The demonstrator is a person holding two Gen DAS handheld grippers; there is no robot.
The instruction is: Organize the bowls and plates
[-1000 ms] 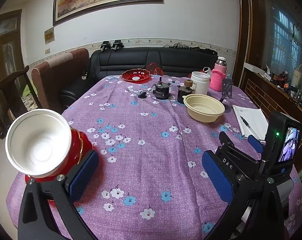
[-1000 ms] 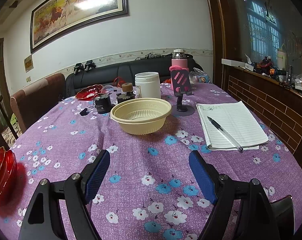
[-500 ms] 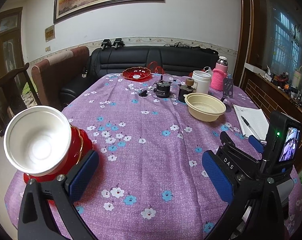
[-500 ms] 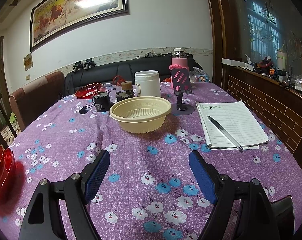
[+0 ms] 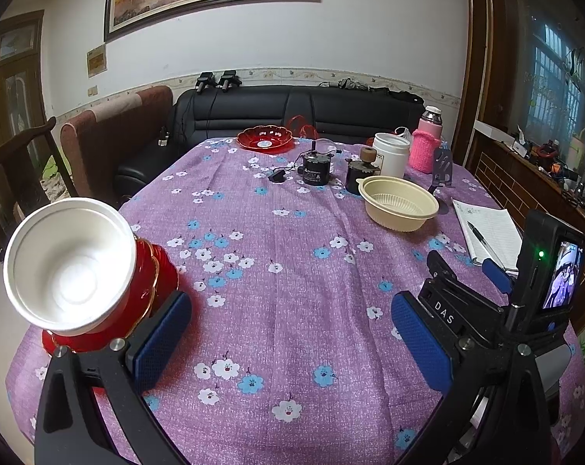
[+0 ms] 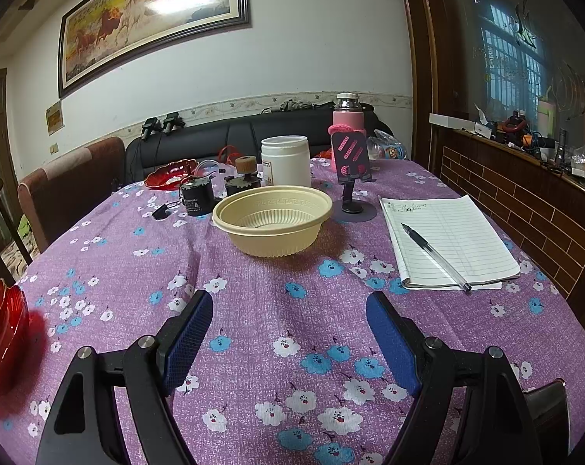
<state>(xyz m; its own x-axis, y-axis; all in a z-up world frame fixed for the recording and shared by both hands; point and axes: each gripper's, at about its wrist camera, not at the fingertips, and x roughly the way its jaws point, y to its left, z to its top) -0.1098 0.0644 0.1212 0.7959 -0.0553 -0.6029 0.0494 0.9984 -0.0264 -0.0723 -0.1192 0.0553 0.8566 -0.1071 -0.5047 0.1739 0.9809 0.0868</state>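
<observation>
A round table covered by a purple flowered cloth (image 6: pixel 284 310) fills both views. On its far right a lined notebook (image 6: pixel 447 236) is laid flat, with a pen (image 6: pixel 434 256) resting across it. A cream bowl (image 6: pixel 271 219) is set upright toward the far middle, a red plate (image 5: pixel 264 139) at the far edge. At the near left a white bowl (image 5: pixel 69 265) is stacked in red dishes (image 5: pixel 153 275). The left gripper (image 5: pixel 290 333) is held wide open over bare cloth, nothing gripped; the right gripper (image 6: pixel 288 335) likewise, with the cream bowl well beyond its fingers.
</observation>
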